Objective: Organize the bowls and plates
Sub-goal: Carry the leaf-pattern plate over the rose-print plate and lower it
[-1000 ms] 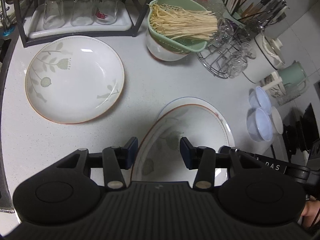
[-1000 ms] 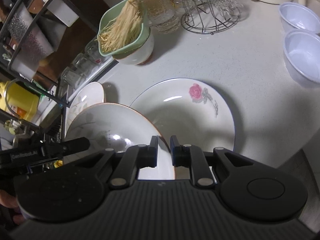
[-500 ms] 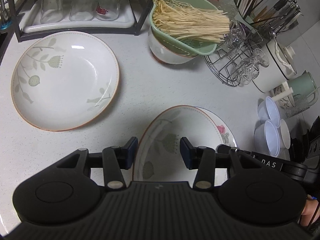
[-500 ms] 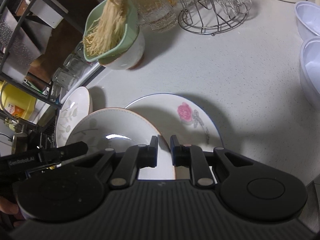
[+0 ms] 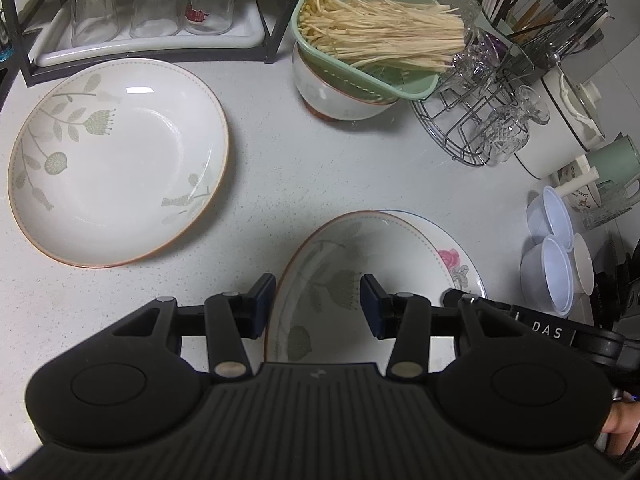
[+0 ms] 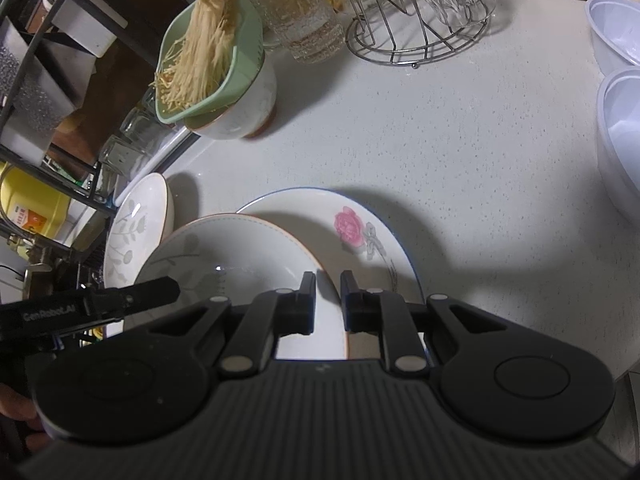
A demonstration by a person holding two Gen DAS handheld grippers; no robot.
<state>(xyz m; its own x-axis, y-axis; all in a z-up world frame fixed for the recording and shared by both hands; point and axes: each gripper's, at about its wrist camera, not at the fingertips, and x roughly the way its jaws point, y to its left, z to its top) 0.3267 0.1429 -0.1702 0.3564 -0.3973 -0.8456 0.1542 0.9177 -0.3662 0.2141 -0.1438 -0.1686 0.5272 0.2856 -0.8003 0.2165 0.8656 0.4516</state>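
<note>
My right gripper [image 6: 327, 304] is shut on the rim of a white plate with grey-green leaves [image 6: 228, 252] and holds it tilted over a rose-patterned plate [image 6: 360, 232] on the counter. In the left wrist view the held leaf plate [image 5: 340, 264] sits between the fingers of my open left gripper [image 5: 318, 306], above the rose plate [image 5: 452, 260]. A second leaf plate [image 5: 116, 160] lies flat on the counter to the left; it also shows in the right wrist view [image 6: 136, 224].
A white bowl with a green strainer of enoki mushrooms [image 5: 360, 48] stands at the back. A wire rack of glasses [image 5: 484, 120], plastic bowls [image 5: 548, 248] and a kettle [image 5: 560, 128] are on the right. A tray of upturned glasses [image 5: 152, 8] sits on a rack at the back left.
The held leaf plate has shifted left off the rose plate, baring the rose. Both gripper views have moved left, and the left plate appears closer.
</note>
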